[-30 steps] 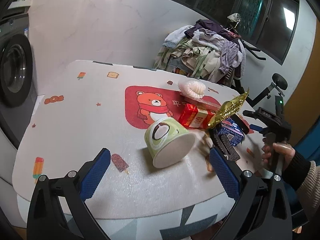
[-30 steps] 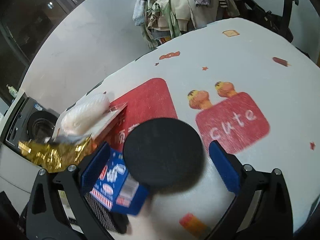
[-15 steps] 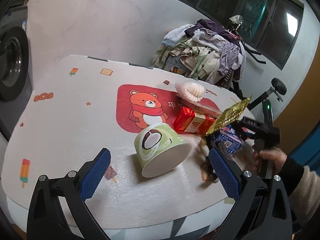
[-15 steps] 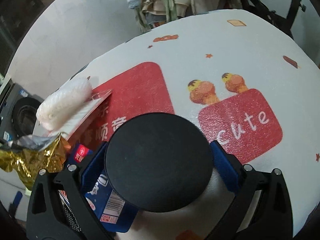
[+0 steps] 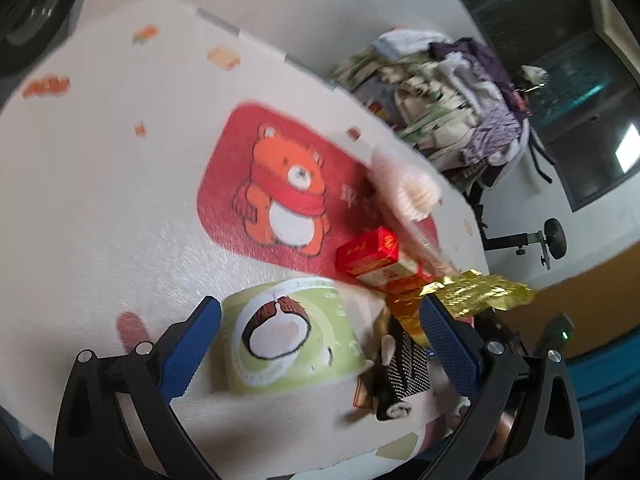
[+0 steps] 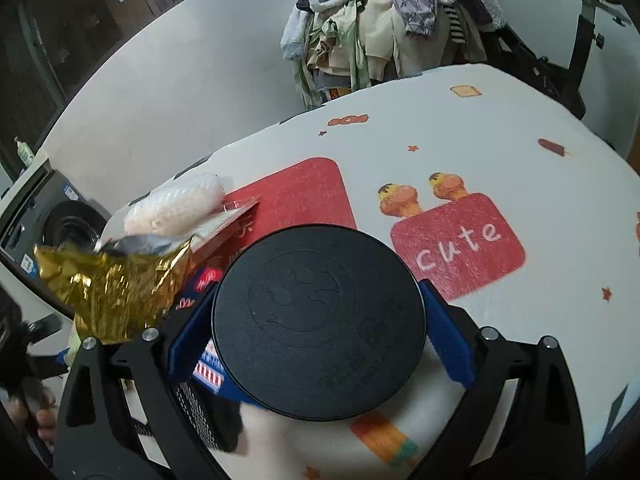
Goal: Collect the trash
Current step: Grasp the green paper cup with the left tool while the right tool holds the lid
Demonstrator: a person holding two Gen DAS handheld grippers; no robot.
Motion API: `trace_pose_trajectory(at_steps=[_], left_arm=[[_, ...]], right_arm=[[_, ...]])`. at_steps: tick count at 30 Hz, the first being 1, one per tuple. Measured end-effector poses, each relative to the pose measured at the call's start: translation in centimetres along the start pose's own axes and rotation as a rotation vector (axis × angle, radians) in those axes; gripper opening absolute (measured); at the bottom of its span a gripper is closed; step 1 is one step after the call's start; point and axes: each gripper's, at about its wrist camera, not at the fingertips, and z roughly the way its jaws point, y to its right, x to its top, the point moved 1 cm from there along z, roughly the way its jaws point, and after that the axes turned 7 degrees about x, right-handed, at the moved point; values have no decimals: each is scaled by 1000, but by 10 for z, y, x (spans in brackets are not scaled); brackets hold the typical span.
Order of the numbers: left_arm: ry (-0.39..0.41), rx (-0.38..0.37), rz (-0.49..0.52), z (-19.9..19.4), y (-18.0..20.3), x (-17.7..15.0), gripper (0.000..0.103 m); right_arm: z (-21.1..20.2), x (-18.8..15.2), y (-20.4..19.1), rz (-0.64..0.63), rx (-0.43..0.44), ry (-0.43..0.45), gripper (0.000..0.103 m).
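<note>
The left gripper (image 5: 320, 336) has come closer, its fingers apart around the green paper cup (image 5: 292, 334) lying on the table mat (image 5: 100, 200). The right gripper (image 6: 320, 332) now clamps the round black lid (image 6: 318, 316), just right of the crumpled gold wrapper (image 6: 116, 284).

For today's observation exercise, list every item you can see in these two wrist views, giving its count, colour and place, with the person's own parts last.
paper cup: 1, green, on its side between the left claw's fingers
black disc: 1, black, between the right claw's fingers
foil wrapper: 1, gold, left of the disc
red box: 1, red, beyond the cup
blue packet: 1, blue, under the disc's left edge
white foam sleeve: 1, white, far side of the pile
mesh pouch: 1, black and white, right of the cup
tablecloth: 1, white with red cartoon patches
clothes pile: 1, mixed, behind the table
washing machine: 1, grey, far left
left claw: 1, black with blue pads, open
right claw: 1, black with blue pads, around the disc
</note>
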Motion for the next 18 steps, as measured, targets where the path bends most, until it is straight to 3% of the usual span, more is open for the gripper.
trace_pose_trajectory(at_steps=[1,3,4,9,18], left_arm=[[-23,16,-16,8,-2,-1,96],[-49,28,-37,18,-8,-4,76],[-60,24,-40,21,-10,-6,73],[-30,24,0,9,-10,-14,72],[40,2,109,-46,9,-33,72]], right_arm=[[-2,-1,-1,-11,-4,2,93],[-9,-6,-4,-36,-5,3,93],[-11,-8,-5,-44,-4,3,93],[-32,-18,-16,-95,8,8,93],[-72,-38,-37,-124,44,22,93]])
